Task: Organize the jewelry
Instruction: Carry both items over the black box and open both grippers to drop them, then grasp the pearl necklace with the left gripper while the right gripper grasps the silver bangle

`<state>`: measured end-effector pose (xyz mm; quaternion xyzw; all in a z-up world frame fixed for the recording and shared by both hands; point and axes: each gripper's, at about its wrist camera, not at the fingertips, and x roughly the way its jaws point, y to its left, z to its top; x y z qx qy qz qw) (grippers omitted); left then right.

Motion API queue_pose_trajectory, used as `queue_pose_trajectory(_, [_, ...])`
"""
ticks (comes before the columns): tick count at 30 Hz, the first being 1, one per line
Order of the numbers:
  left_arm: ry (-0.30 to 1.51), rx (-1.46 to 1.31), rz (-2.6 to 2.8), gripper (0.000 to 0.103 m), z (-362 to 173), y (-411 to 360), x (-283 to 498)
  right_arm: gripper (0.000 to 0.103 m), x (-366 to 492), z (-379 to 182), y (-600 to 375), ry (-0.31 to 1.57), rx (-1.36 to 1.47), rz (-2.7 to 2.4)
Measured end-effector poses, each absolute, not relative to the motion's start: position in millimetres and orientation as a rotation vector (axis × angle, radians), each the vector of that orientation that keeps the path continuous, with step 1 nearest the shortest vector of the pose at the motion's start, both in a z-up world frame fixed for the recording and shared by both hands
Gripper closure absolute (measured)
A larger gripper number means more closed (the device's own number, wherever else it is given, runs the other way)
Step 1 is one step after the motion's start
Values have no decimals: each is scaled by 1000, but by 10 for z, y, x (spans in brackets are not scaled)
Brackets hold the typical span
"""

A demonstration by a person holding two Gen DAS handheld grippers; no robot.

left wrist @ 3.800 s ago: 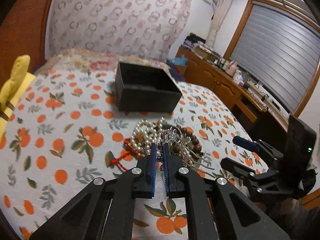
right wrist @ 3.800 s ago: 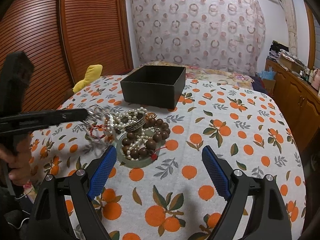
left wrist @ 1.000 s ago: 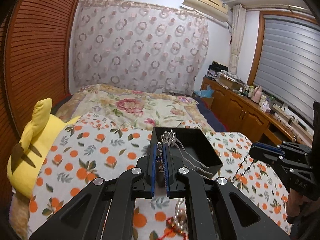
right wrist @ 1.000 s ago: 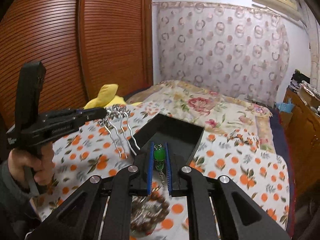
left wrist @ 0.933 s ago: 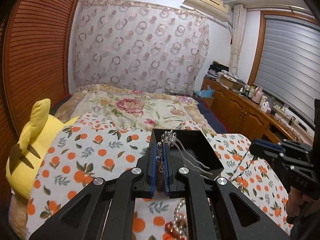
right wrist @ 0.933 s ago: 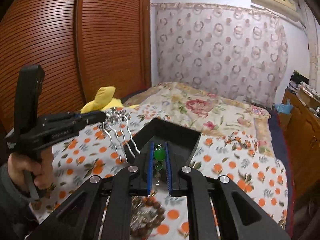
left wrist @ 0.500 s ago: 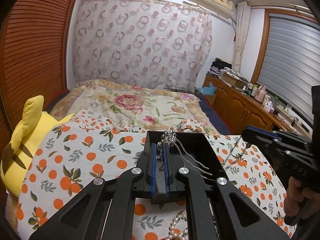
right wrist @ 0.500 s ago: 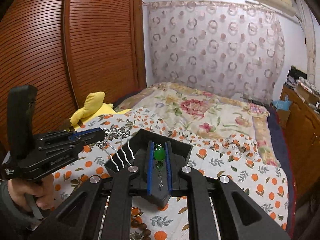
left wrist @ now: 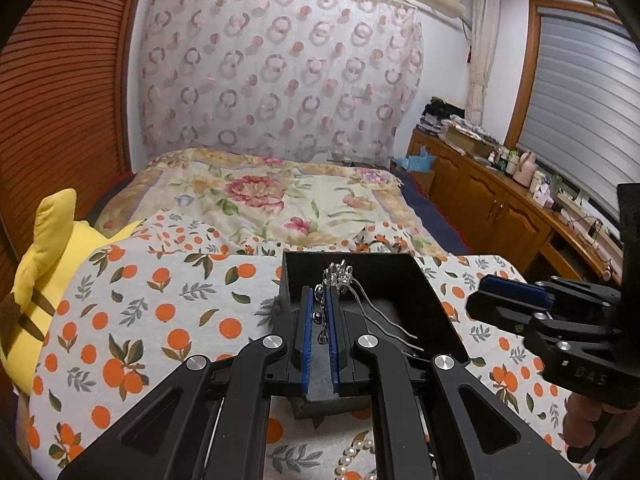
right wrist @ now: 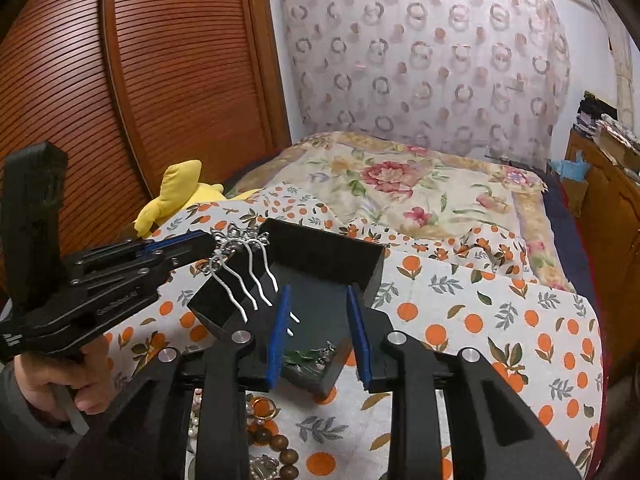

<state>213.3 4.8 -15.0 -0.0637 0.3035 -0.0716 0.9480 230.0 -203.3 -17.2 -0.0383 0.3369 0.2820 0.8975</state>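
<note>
A black open box (left wrist: 404, 292) stands on the orange-print cloth; it also shows in the right wrist view (right wrist: 332, 256). My left gripper (left wrist: 319, 294) is shut on a silver hair comb (left wrist: 340, 276), holding it over the box; the comb (right wrist: 244, 264) hangs from that gripper (right wrist: 208, 246) in the right wrist view. My right gripper (right wrist: 319, 300) is open above the box. A green pendant necklace (right wrist: 304, 356) lies on the box floor below it. The right gripper (left wrist: 508, 292) also shows at the right of the left wrist view.
A pile of pearls (left wrist: 352, 460), wooden beads (right wrist: 280, 448) and a gold ring (right wrist: 262, 406) lies on the cloth in front of the box. A yellow plush toy (left wrist: 44, 272) sits at the left. A floral bedspread (left wrist: 280, 196) lies behind, wooden cabinets (left wrist: 500, 208) to the right.
My right gripper has opened and let go of the green pendant necklace, which now lies in the box. Both grippers have moved forward over the box. The left still holds the comb.
</note>
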Motion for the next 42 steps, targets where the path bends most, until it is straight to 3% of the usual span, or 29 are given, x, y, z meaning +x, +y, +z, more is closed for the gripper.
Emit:
queue_pose_trajectory(13, [660, -84, -169, 92, -166, -18, 2129, 72, 2016, -175, -2156, 687, -90, 600])
queue_pose_trajectory(15, [654, -71, -176, 83, -159, 7, 2015, 72, 1913, -207, -2181, 689, -83, 614])
queue_pose_trajectory(19, [652, -37, -175, 77, -184, 79, 1801, 72, 1740, -284, -2191, 701, -73, 642])
queue_pose_trajectory(22, [653, -23, -170, 64, -233, 151, 1628, 72, 1635, -373, -2186, 721, -69, 656])
queue_pose_trajectory(42, [759, -21, -233, 63, -632, 219, 1160, 72, 1628, -821, -1774, 919, -130, 713])
